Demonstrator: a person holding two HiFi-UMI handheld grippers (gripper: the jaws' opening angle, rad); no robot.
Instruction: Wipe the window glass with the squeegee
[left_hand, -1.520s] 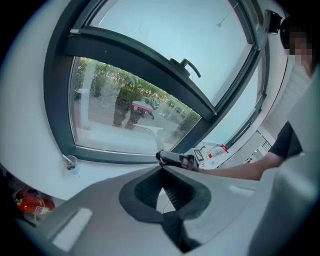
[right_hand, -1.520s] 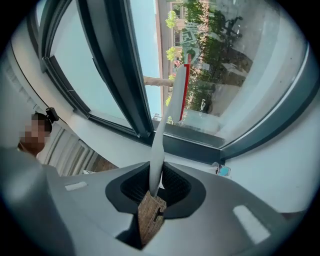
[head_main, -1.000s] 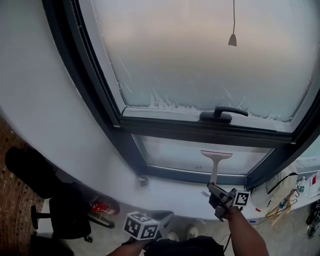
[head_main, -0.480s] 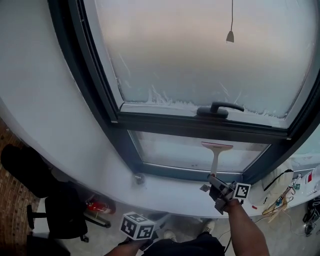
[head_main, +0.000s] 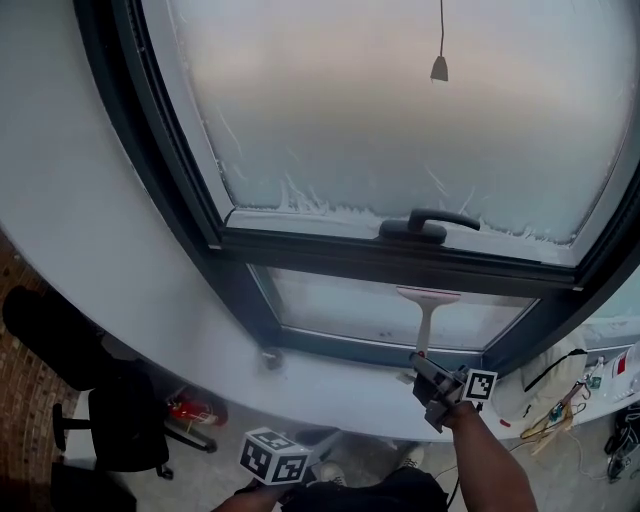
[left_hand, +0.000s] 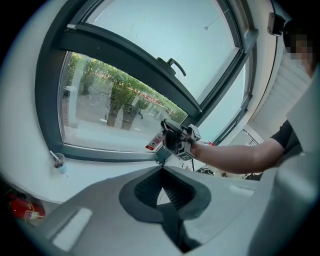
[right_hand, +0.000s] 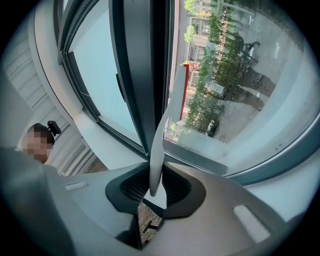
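Note:
A white squeegee (head_main: 427, 312) with a red-edged blade stands upright against the lower window pane (head_main: 340, 305), its blade just under the dark crossbar. My right gripper (head_main: 436, 384) is shut on the bottom of its handle, above the sill. In the right gripper view the white handle (right_hand: 156, 150) rises from between the closed jaws toward the glass. My left gripper (head_main: 272, 455) hangs low near my body, away from the window. Its jaws (left_hand: 161, 173) are shut with nothing in them, and it looks at the right gripper (left_hand: 176, 140).
The frosted upper pane carries a dark window handle (head_main: 425, 225) and a hanging cord pull (head_main: 439, 68). A small cup with a straw (left_hand: 59, 162) sits on the white sill (head_main: 330, 385). Below are a black chair (head_main: 110, 420), a red extinguisher (head_main: 190, 410) and cables (head_main: 560, 405) at right.
The squeegee blade has crept up the lower pane toward the crossbar, with the right gripper following. The head view has shifted slightly. The left gripper stays low.

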